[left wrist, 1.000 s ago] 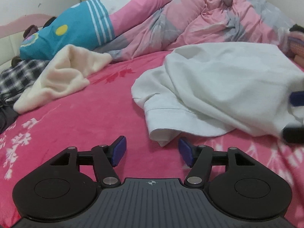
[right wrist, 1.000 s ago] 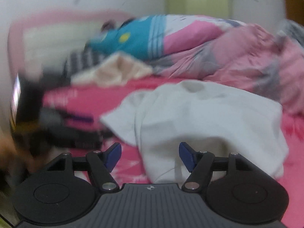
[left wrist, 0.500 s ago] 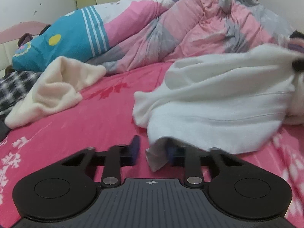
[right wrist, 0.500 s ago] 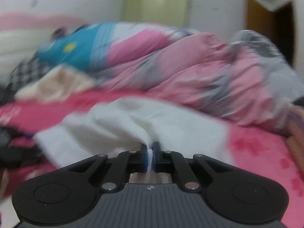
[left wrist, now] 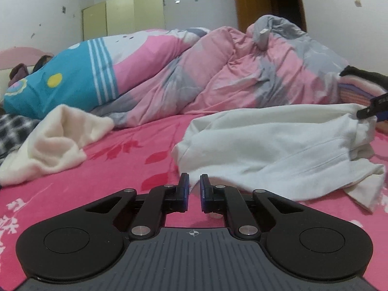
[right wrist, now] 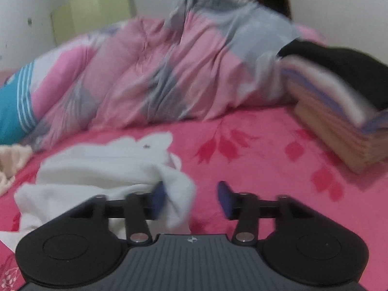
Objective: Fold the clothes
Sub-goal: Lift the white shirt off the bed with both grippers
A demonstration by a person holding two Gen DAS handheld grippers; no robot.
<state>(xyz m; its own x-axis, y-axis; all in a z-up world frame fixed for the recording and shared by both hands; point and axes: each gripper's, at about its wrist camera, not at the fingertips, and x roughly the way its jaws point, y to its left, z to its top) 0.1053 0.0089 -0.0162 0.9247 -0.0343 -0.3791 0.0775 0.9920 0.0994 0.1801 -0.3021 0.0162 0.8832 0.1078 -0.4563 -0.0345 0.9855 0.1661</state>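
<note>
While the cream fleece garment (left wrist: 53,143) lies crumpled at the far left of the pink floral bed sheet (left wrist: 135,160), with a checked cloth (left wrist: 12,131) at the frame edge just beside it, the left hand-held gripper (left wrist: 193,191) sits low over the sheet, its blue pads nearly together with a narrow gap; a corner of the white sweatshirt (left wrist: 278,145) hangs at that gap, but I cannot tell whether it is pinched. Spread across the middle of the bed, the sweatshirt reaches rightward to the right hand-held gripper (right wrist: 191,197), whose jaws stand wide apart, released, cloth bunched against its left pad. Behind lies a rumpled pink-and-grey duvet (left wrist: 230,72). Farthest right stands a stack of folded clothes (right wrist: 339,111).
</note>
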